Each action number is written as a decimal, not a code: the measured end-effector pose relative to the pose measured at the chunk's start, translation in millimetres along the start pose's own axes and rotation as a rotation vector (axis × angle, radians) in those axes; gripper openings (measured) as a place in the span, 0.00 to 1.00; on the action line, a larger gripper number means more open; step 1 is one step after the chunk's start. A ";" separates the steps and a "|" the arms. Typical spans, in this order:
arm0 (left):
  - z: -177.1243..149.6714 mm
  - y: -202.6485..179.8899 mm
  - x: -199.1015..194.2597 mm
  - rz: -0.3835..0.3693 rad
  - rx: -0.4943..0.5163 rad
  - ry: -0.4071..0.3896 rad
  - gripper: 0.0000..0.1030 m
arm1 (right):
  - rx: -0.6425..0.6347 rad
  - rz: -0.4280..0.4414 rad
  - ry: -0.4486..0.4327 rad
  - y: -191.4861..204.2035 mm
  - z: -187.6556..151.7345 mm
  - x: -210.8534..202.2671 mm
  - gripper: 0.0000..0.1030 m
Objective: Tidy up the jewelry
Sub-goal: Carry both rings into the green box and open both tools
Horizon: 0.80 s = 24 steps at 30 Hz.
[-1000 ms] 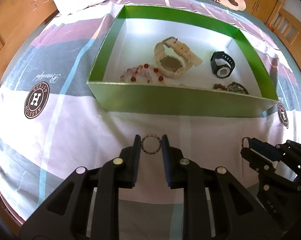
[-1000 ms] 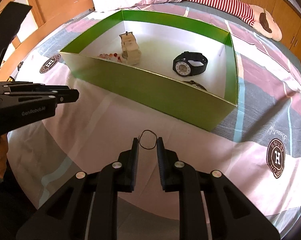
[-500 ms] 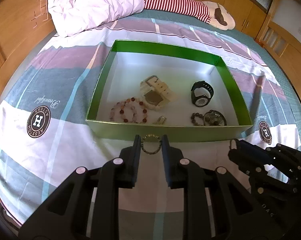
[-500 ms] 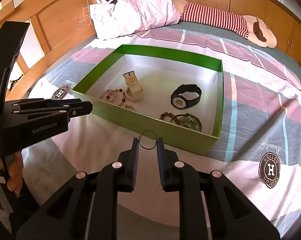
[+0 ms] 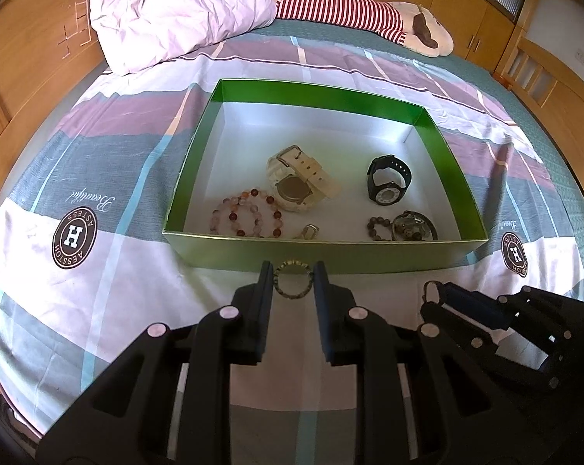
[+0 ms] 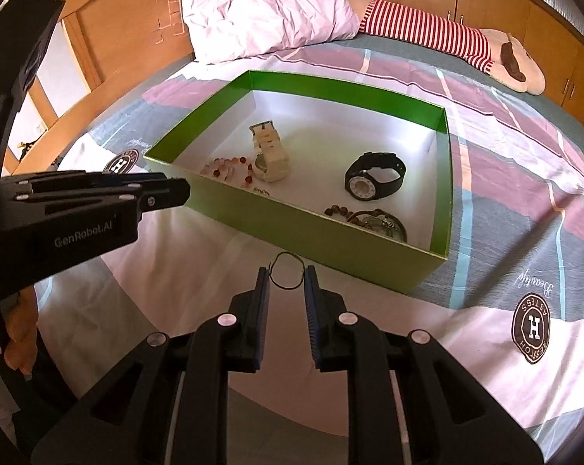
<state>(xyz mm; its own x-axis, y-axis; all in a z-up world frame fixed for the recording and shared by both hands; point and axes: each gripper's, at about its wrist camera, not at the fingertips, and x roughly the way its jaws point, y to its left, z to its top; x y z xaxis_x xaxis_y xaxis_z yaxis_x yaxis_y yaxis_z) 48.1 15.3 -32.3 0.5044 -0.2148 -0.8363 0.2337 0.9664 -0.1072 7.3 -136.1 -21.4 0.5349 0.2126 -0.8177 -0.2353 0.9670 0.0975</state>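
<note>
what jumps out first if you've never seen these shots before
The bright green box in the middle of the bed, holding a cream watch, a black watch and a bead bracelet. In front of it, the left tongs grip a small ring, and the right tongs a thin black loop.

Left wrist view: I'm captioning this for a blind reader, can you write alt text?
The left gripper holds a patterned ring between its jaws, just short of an open green box on a bed. Inside lie a cream watch, black watch and beaded bracelets.
</note>
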 end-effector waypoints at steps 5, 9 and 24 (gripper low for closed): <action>5.6 2.0 -3.9 -0.001 -0.016 -0.021 0.20 | 0.035 -0.010 -0.047 -11.9 7.7 -11.8 0.18; 18.1 3.6 -0.2 0.008 -0.028 -0.035 0.20 | 0.102 -0.009 -0.089 -31.1 19.0 -21.0 0.18; 65.7 4.6 56.9 0.048 -0.031 0.012 0.20 | 0.178 -0.045 -0.042 -76.1 51.4 33.4 0.18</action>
<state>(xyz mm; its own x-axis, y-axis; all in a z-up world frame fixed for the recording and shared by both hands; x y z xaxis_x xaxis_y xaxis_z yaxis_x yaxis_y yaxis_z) 132.4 -1.7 -45.1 0.5043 -0.1663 -0.8474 0.1837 0.9795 -0.0829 84.8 -195.4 -27.0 0.5756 0.1709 -0.7997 -0.0651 0.9844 0.1635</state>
